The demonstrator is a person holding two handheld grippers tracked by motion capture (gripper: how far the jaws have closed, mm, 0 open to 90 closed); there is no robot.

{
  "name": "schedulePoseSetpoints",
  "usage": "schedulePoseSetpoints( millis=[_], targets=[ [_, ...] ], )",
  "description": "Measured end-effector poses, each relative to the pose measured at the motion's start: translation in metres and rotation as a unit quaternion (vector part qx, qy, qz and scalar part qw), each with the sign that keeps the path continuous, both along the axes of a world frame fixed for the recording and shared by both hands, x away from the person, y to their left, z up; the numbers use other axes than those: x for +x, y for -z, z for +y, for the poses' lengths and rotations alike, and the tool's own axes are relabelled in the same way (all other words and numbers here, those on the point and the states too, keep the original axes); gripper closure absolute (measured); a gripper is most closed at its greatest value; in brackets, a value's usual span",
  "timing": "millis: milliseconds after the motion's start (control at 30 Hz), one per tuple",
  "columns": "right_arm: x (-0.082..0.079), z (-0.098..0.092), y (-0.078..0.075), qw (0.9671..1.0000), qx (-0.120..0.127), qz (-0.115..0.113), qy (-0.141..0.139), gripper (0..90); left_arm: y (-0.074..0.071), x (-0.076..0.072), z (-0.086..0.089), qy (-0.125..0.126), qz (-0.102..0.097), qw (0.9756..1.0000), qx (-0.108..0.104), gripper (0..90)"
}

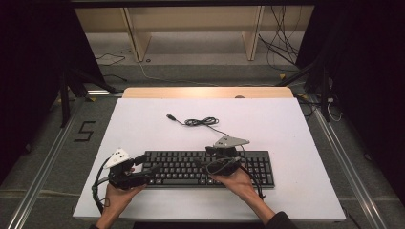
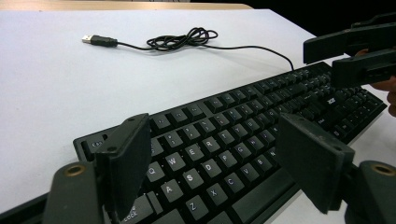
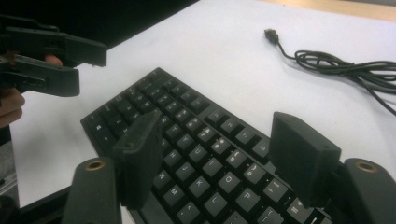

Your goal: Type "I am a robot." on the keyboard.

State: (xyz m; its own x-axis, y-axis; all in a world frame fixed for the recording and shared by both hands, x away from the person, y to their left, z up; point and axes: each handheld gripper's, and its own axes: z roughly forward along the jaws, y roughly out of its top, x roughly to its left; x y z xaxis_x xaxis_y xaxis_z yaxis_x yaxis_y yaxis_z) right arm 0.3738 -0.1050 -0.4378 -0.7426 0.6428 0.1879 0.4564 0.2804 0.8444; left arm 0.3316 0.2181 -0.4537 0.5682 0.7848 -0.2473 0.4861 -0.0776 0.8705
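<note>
Both grippers, left [image 1: 152, 170] and right [image 1: 203, 165], hover with jaws spread over the keyboard [image 1: 191, 167], grasping nothing, so a careless dip could mash keys, or drag the cable [image 1: 203, 122] lying at 12 o'clock.

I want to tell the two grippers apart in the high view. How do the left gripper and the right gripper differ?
The left gripper sits at the black keyboard's left end; the right gripper hovers over its middle. The left gripper's three-cornered plate looks white; the right gripper's looks grey. The right gripper lies nearer the coiled USB cable than the left gripper does. Both have open jaws with nothing between them, above the keys.
</note>
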Motion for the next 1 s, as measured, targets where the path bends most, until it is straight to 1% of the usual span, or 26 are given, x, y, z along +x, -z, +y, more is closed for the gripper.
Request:
schedulePoseSetpoints(
  millis=[133, 233, 433, 667, 800, 1000],
  targets=[
    [-0.0018, -0.0039, -0.0018, 0.9999, 0.008, -0.007, 0.001, 31.4, 0.0, 0.0, 0.0, 0.0, -0.001, 1.0, -0.001, 26.5],
    [-0.0031, -0.0068, -0.0024, 0.9999, 0.013, -0.007, 0.0, 29.0, 0.0, -0.0001, -0.0002, 0.0, -0.001, 1.0, 0.0, 26.6],
    [-0.0041, -0.0098, -0.0018, 0.9999, 0.01, -0.005, 0.0, 27.0, 0.0002, -0.0001, -0.0005, 0.0, -0.001, 1.0, 0.0, 26.5],
    [-0.0022, -0.0083, 0.0004, 1.0, 0.006, -0.002, 0.001, 26.9, 0.0003, -0.0002, -0.0012, 0.001, -0.002, 1.0, 0.0, 26.5],
    [0.0, -0.0077, 0.0016, 1.0, 0.002, 0.002, 0.003, 29.0, 0.0003, -0.0004, -0.0016, 0.001, -0.003, 1.0, 0.001, 26.5],
    [0.0032, -0.0053, 0.0047, 0.9999, -0.011, 0.011, 0.004, 38.7, 0.0003, -0.0004, -0.0018, 0.002, -0.003, 1.0, 0.001, 26.5]
  ],
)
